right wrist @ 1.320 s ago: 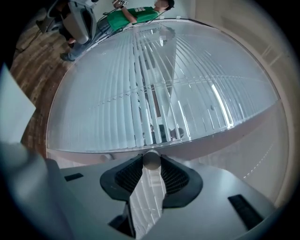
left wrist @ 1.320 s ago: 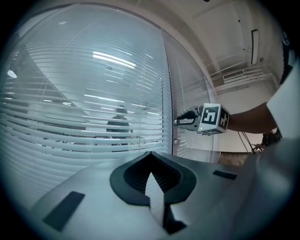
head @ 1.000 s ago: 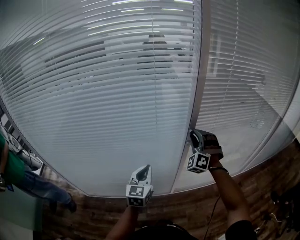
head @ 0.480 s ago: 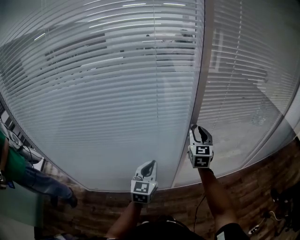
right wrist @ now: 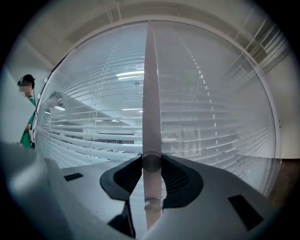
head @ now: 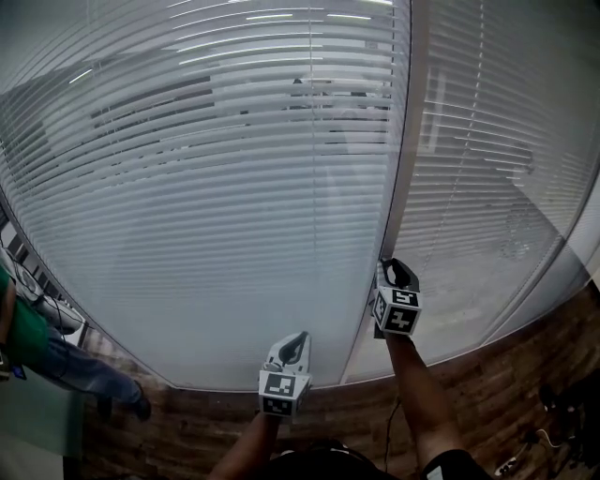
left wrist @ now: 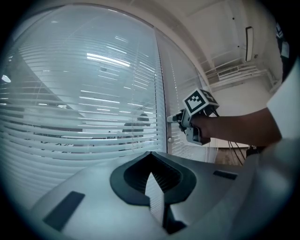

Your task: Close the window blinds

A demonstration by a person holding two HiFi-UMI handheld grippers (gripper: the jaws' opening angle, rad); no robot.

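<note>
Blind knob (right wrist: 151,162) — between right tool (right wrist: 151,158) pads, touching (jaws just widening)

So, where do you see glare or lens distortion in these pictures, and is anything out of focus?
Head view: the blinds bow like a barrel, and light streaks glare near the top. Left gripper view: dark corners, and more streaks on the slats. Right gripper view: the post stays straight at centre, and the close knob looks slightly soft.
</note>
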